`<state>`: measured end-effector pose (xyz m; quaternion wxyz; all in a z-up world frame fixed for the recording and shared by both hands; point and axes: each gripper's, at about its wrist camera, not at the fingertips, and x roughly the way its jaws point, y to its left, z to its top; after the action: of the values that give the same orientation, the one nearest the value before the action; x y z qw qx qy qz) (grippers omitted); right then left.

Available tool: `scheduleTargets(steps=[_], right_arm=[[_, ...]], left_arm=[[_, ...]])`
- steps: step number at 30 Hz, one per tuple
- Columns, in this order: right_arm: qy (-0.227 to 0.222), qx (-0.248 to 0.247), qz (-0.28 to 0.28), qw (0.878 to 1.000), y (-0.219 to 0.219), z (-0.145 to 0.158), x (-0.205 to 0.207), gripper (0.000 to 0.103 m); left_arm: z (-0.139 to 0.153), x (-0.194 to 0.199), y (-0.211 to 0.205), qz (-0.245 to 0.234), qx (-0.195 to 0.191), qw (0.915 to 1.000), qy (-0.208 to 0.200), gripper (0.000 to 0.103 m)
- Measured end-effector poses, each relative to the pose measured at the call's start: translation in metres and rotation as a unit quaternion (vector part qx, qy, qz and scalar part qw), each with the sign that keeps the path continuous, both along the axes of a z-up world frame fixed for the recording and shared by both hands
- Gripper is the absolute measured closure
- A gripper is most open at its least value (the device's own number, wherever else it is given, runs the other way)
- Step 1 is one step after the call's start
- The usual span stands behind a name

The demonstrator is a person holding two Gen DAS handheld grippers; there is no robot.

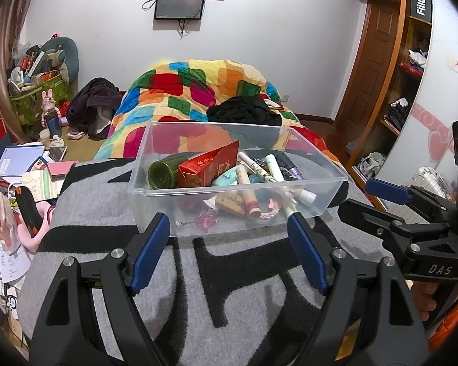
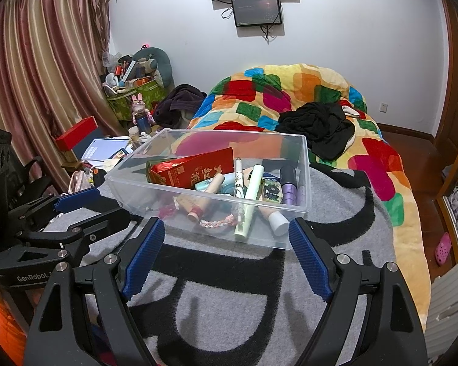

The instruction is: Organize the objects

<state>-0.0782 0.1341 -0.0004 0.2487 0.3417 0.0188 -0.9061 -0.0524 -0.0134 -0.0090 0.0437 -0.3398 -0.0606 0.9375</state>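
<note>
Clear plastic bin (image 1: 155,155) of cosmetics on grey-and-black blanket (image 1: 229,289), left hand-held gripper (image 1: 229,241) agape at 6 o'clock, right hand-held gripper (image 2: 226,241) likewise spread, both empty

From my right wrist camera I see the right gripper (image 2: 226,259) with its blue fingers (image 2: 143,256) wide apart, just before the near wall of the clear plastic bin (image 2: 302,164) on the grey blanket (image 2: 229,305). Inside the bin lie a red packet (image 2: 195,167), a purple bottle (image 2: 288,184) at the right wall and a pale green tube (image 2: 250,198). The left gripper (image 2: 88,204) is at the bin's left side, also parted.
</note>
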Motion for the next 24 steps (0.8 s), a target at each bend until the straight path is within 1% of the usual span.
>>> scheduleTargets(steps=[12, 24], right_arm=[[0.000, -0.002, 0.001, 1.000, -0.0013, -0.0030, 0.0028, 0.021], [-0.005, -0.006, 0.002, 1.000, -0.0038, -0.0038, 0.0057, 0.021]], left_arm=[[0.0023, 0.0016, 0.0017, -0.005, -0.001, 1.0000, 0.001, 0.023], [0.0022, 0.0004, -0.0007, -0.005, 0.010, 0.9999, -0.011, 0.023]])
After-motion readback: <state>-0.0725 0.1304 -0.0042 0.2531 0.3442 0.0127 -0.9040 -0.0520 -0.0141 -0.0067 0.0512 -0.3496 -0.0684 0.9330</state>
